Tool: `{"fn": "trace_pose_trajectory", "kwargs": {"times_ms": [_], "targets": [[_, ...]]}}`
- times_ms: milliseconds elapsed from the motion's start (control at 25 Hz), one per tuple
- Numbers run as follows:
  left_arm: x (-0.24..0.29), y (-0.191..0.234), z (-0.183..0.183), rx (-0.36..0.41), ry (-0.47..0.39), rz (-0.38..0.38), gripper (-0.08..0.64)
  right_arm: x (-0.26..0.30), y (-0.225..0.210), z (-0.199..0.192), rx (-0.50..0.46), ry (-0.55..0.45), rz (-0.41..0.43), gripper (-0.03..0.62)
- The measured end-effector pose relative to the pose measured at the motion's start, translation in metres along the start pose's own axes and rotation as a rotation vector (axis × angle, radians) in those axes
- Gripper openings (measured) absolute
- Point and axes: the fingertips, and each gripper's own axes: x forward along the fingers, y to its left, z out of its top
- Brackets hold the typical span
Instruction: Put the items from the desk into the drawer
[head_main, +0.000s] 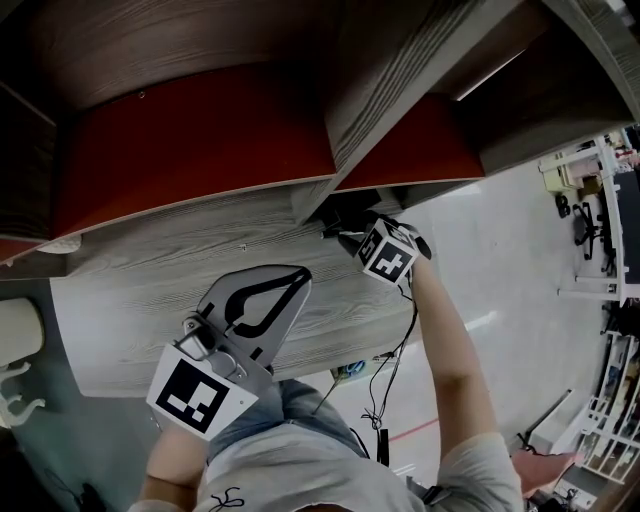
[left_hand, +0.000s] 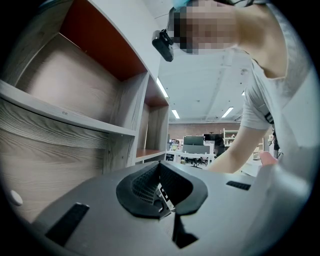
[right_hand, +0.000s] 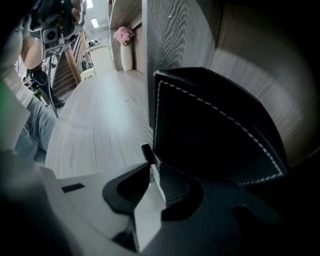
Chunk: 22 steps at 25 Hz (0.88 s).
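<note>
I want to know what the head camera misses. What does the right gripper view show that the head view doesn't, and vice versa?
Right gripper view only: a black item with white stitching standing against the shelf divider, with the tongs of the right gripper at its lower left edge; I cannot tell if they pinch it. The head view gives just a dark patch there. Head view only: the left gripper, tongs shut and empty, and the red back panels. Both: the grey wood desk, the divider and the right gripper.

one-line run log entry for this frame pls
right gripper: shut on edge of black stitched leather case beside wooden divider | left gripper: shut, empty, above grey wood-grain desk | drawer: not in view
</note>
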Motion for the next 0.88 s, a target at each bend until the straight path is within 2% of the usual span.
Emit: {"fn": "trace_pose_trajectory", "kwargs": {"times_ms": [200,360,560,720,880], "targets": [[-0.001,0.002,-0.001,-0.003,-0.004,0.003,0.011,0.003,0.003,0.002,-0.073,0.054,0.028,0.069],[0.0,0.002,-0.001,-0.01,-0.006,0.004,0.011,0.006,0.004,0.001,-0.063,0.048,0.039,0.077],[0.0,0.002,-0.001,-0.012,-0.006,0.004,0.01,0.006,0.014,-0.002,-0.054,0.084,0.108,0.058],[0.0,0.002,-0.002,-0.016,-0.01,0.004,0.011,0.005,0.014,0.001,-0.021,0.068,0.087,0.05],[0.0,0.001,-0.003,-0.017,-0.01,-0.006,0.011,0.006,0.017,0.001,-0.04,0.034,0.02,0.041]]}}
